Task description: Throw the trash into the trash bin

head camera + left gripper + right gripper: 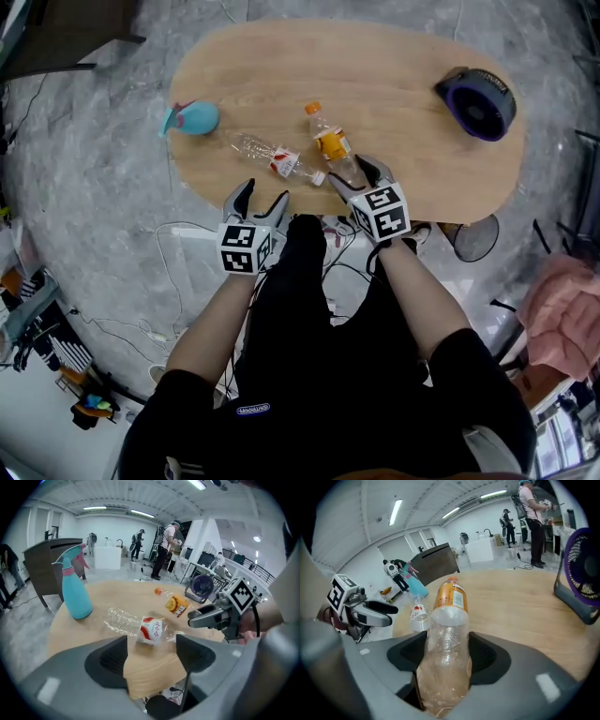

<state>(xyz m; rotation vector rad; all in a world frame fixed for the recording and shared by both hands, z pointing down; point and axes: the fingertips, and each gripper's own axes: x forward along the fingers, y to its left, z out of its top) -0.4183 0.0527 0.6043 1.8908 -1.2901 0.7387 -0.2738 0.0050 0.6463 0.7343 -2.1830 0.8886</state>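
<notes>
**Right gripper** (pixel 354 176): the jaws are clenched on the base end of the clear plastic bottle with an orange label and orange cap (pixel 449 616). In the right gripper view both pads bear on the bottle's bare lower wall, and the label and neck project forward beyond the jaws. In the head view the bottle sits just above the centre of the frame, at the near edge of the oval light-wood table (pixel 394 66). Its cap points toward the top of the frame. It is not clear whether the base has left the surface.

**Left gripper** (pixel 263 194): the jaws are released, with nothing between them. The gripper hangs at the table's near edge, left of centre in the head view. Directly ahead of it lies the crushed clear plastic bottle with a red-and-white label (pixel 143 626). It lies flat on the table top, one end close to the orange-label bottle.

**Handling:** both bottles appear empty, so expect them to be light. The walls are thin and will give under pressure, and the smooth plastic may slip.
- Take hold across the body, near the label or at the stiffer base.
- The crushed bottle is long and flattened, so a grip near its middle should limit swinging.

**Other items:** a teal spray bottle (pixel 192 118) stands at the left of the table and a black-and-purple fan (pixel 476 101) at the upper right. No trash bin shows in any view.
</notes>
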